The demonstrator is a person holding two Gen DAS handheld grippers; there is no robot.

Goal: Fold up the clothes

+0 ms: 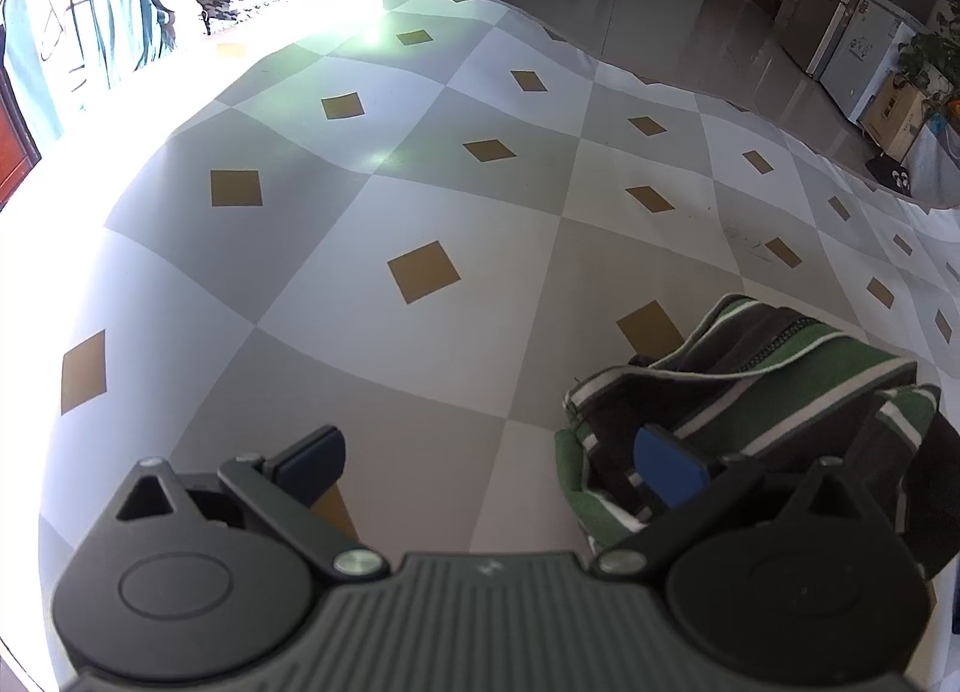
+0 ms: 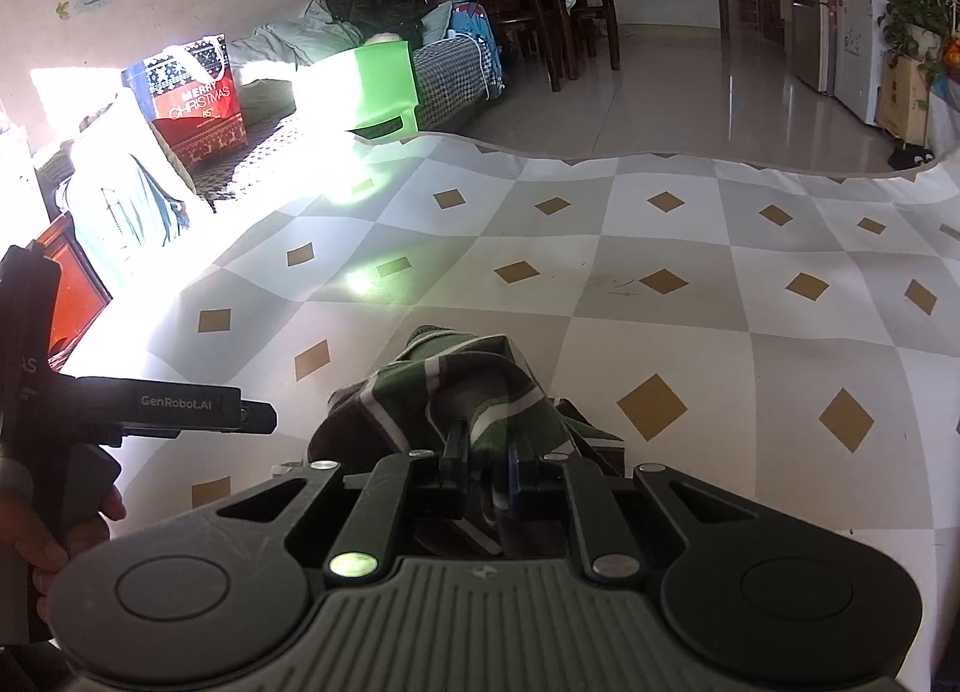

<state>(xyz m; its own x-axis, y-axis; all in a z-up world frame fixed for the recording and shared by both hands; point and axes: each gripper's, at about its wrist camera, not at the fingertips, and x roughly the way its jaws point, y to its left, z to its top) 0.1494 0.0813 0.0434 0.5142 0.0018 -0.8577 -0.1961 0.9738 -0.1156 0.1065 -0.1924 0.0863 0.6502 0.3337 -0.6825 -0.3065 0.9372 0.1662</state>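
Observation:
A green, black and white striped garment (image 1: 774,386) lies bunched on the chequered tablecloth (image 1: 420,182), low on the right of the left wrist view. My left gripper (image 1: 492,458) is open over bare cloth. Its right pad (image 1: 666,467) stands in front of the garment's near edge, and nothing is between the pads. In the right wrist view my right gripper (image 2: 483,455) is shut on a fold of the striped garment (image 2: 456,386), which rises in a peak from the jaws. The garment's lower part is hidden behind the gripper body.
The tablecloth's wavy far edge (image 2: 600,152) drops to a shiny tiled floor. Beyond it stand a green stool (image 2: 384,86), a red Christmas bag (image 2: 198,98), dark chairs (image 2: 540,2) and a fridge (image 2: 840,2). A hand (image 2: 36,536) holds the left tool at the left edge.

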